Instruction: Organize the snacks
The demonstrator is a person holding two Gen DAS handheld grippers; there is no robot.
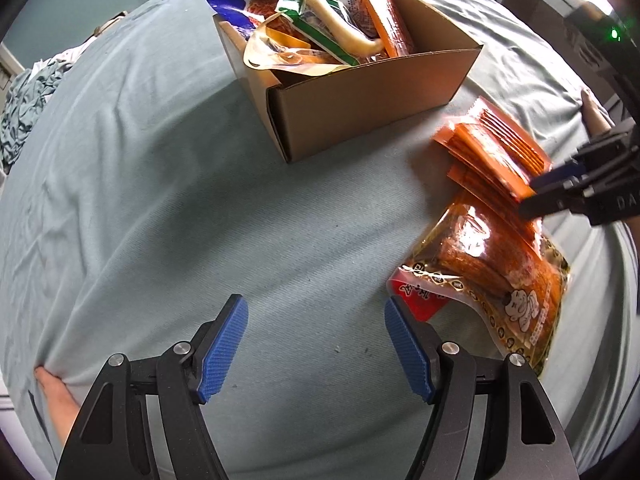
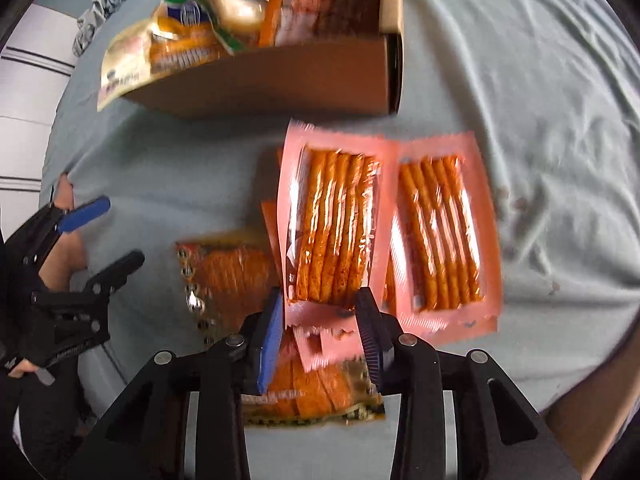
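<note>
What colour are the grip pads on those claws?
Blue, ribbed; clearest on the left gripper's pads in the left wrist view.

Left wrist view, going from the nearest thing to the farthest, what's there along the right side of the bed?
Left gripper → large yellow-edged snack bag → fan of orange snack packets, with the right gripper at its edge → cardboard box of snacks.

Setting: a domestic room, most likely a home. A pale grey-green cloth (image 1: 160,184) is lying wrinkled over the worktop and hanging off its edges, and a heap of crumpled fabric (image 1: 24,112) is sitting at the far left corner. A plain cardboard box (image 1: 372,96) is holding packaged snacks (image 1: 328,28), and more snack packets (image 2: 436,232) are lying loose on the cloth; nothing industrial is showing.
</note>
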